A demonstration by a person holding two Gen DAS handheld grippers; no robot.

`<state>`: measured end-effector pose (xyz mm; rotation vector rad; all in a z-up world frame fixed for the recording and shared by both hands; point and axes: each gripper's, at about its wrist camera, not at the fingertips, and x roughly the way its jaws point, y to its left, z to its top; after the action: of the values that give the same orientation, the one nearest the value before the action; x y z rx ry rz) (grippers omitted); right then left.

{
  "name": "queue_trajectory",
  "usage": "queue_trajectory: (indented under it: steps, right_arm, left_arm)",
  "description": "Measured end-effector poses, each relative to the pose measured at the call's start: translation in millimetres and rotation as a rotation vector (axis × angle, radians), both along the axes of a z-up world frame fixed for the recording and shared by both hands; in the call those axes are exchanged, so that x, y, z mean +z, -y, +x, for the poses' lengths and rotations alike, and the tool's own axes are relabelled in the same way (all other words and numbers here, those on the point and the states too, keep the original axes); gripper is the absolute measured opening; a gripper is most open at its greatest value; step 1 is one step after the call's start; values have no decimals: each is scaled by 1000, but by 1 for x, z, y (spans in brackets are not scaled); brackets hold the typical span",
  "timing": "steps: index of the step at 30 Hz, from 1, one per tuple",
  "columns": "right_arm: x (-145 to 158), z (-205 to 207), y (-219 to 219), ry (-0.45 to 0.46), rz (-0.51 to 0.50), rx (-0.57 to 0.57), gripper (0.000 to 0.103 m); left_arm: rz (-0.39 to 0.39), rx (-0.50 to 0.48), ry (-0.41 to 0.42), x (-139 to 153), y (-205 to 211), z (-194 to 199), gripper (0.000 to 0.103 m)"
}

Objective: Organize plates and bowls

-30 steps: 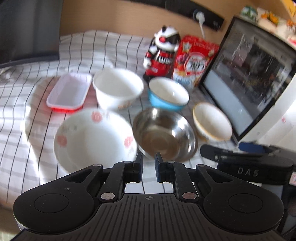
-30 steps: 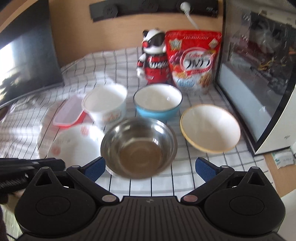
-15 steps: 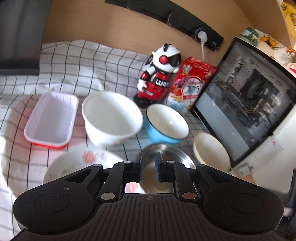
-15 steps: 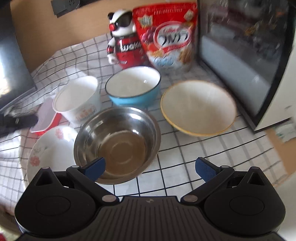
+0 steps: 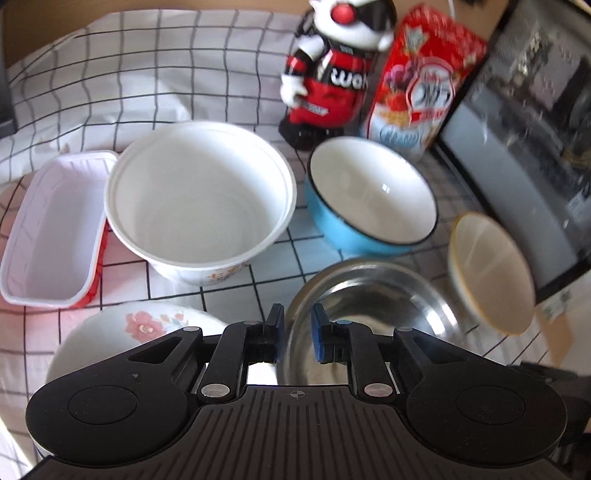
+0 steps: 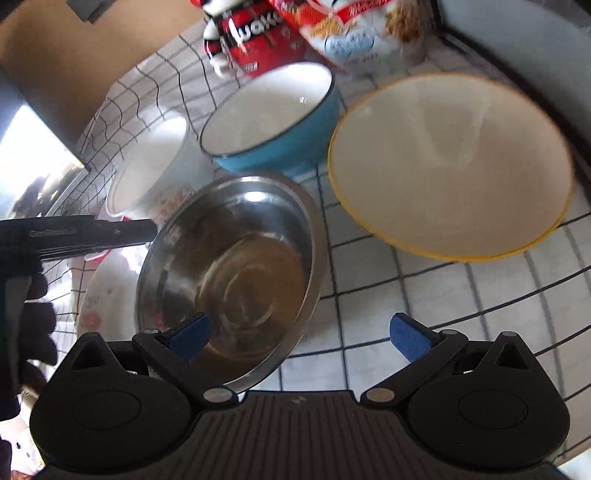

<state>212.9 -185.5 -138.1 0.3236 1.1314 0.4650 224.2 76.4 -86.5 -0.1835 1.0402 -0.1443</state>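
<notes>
Left wrist view: floral plate (image 5: 147, 325) mostly hidden behind the left gripper (image 5: 298, 334) body at 7 o'clock. Steel bowl (image 5: 369, 314) near rim covered by the fingers (image 5: 320, 338); whether they pinch it, cannot tell. Robot toy (image 5: 332, 70) head cut off at 12 o'clock. Yellow bowl (image 5: 491, 269) blurred. Right wrist view: toy (image 6: 251, 40) and snack bag (image 6: 351, 33) cropped at 12 o'clock, blurred. White cup (image 6: 151, 166) smeared, pattern unreadable. Plate (image 6: 107, 295) largely hidden at 9 o'clock.
</notes>
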Motion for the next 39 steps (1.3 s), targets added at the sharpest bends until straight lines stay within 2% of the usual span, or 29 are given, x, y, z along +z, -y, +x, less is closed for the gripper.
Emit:
queue_trajectory:
  steps: [2, 7, 8, 9, 17, 20, 25, 26, 28, 29, 31, 32, 35, 39]
  right_arm:
    - [-3, 2, -4, -12, 6, 1, 103]
    - [-9, 5, -9, -57, -5, -18, 103]
    - [-9, 5, -10, -53, -10, -20, 103]
    - [-8, 5, -12, -53, -17, -22, 103]
    - [-10, 6, -23, -64, -81, -27, 103]
    - [-11, 6, -25, -69, -90, -42, 103]
    - [-10, 7, -45, -64, -198, 76, 102]
    - [-10, 5, -43, -59, -189, 63, 100]
    - [-7, 0, -36, -38, -150, 22, 81]
    - [-5, -3, -34, -25, -129, 12, 76]
    - [-3, -5, -33, -12, -104, 5, 48]
    - [-4, -6, -32, -5, -105, -16, 42]
    - [-4, -7, -34, -1, -113, -23, 38]
    - [9, -17, -39, 55, -124, -2, 38]
  left_arm:
    - [17, -40, -22, -4, 1, 4, 21]
    - [36, -96, -60, -13, -2, 12, 21]
    - [43, -101, -67, -16, -3, 13, 27]
    - [42, -109, -74, -18, -4, 14, 27]
    - [25, -192, -66, -25, -4, 20, 27]
    - [9, -223, -88, -31, -4, 24, 25]
    - [20, -258, -126, -38, 6, 26, 23]
    - [29, -253, -130, -38, 7, 27, 23]
    - [23, -230, -142, -38, 7, 28, 22]
    - [14, -216, -148, -38, 6, 30, 22]
    - [-6, -191, -151, -38, 4, 30, 21]
    - [-17, -182, -150, -38, 4, 29, 20]
    - [-34, -147, -137, -35, 3, 21, 20]
    - [-50, -90, -100, -25, -3, 4, 20]
